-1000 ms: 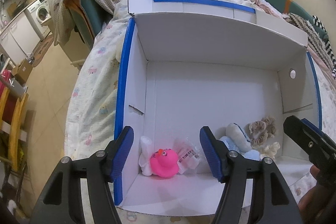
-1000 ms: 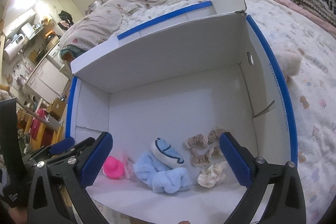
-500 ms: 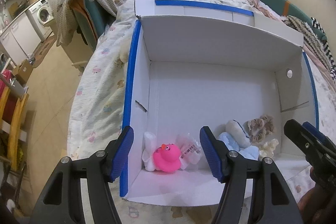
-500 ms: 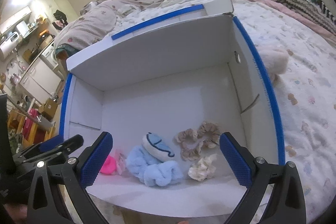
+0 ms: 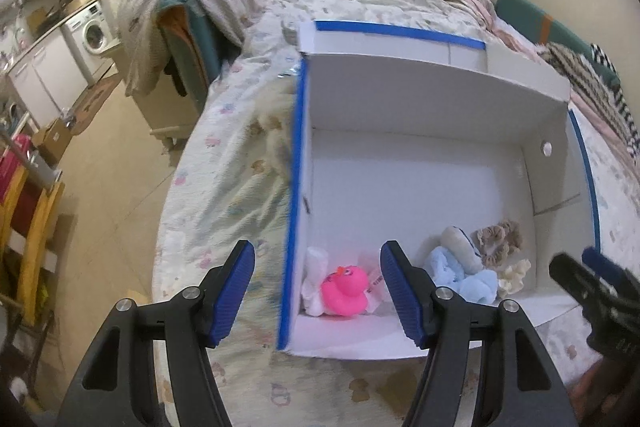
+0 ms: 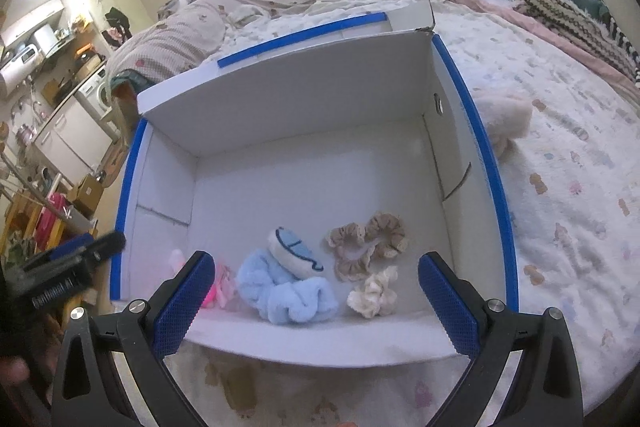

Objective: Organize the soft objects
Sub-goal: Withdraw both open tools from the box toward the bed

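Left wrist view looks down past the left gripper [image 5: 316,287], whose blue fingers [image 5: 400,293] are spread wide with nothing between them, above the near left corner of a white cardboard box [image 5: 420,99] with blue-taped edges. That box sits open on a bed [image 5: 224,179] with a patterned sheet. Along its near wall lie a pink rubber duck [image 5: 346,291], a white cloth [image 5: 314,281] just left of it, a blue scrunchie [image 5: 460,277], a beige scrunchie [image 5: 498,241] and a cream scrunchie [image 5: 514,275].

Right wrist view shows the right gripper [image 6: 316,297] with fingers also spread and empty, hanging over the near wall. A small blue and white plush [image 6: 294,253] rests on the blue scrunchie. A fluffy cream item [image 6: 504,121] lies on the sheet, touching the box's right side.
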{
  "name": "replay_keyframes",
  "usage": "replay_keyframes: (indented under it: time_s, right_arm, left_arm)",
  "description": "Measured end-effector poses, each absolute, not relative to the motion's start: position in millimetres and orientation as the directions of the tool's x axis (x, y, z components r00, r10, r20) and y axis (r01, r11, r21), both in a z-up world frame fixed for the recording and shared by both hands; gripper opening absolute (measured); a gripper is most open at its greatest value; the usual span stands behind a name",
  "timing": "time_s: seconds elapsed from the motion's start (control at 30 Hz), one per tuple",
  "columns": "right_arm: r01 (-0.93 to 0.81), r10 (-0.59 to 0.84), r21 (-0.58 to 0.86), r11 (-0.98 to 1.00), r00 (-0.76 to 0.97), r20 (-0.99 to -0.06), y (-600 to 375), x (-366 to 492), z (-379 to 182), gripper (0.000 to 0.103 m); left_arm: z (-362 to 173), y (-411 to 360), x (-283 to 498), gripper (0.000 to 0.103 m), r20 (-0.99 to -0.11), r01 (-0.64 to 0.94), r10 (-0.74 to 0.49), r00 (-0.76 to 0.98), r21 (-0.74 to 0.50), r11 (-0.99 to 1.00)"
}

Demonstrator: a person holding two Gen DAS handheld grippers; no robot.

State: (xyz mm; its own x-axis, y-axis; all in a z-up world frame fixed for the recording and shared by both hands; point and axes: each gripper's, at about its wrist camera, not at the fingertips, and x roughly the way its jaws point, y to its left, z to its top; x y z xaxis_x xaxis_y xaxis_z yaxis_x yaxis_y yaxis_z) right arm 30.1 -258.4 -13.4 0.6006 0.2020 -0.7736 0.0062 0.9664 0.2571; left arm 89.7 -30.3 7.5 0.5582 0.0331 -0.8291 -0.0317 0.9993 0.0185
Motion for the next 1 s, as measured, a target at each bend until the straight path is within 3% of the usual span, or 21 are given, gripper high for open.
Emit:
replay_keyframes:
  time_s: [1.0]
  right_arm:
    - [0.066, 0.203, 0.274, 0.960, 0.513, -0.834, -272, -15, -35, 0.103]
  left_arm:
    - [-21, 10, 36, 0.062, -0.884, -0.106, 0.028, 0.467, -0.025, 0.994]
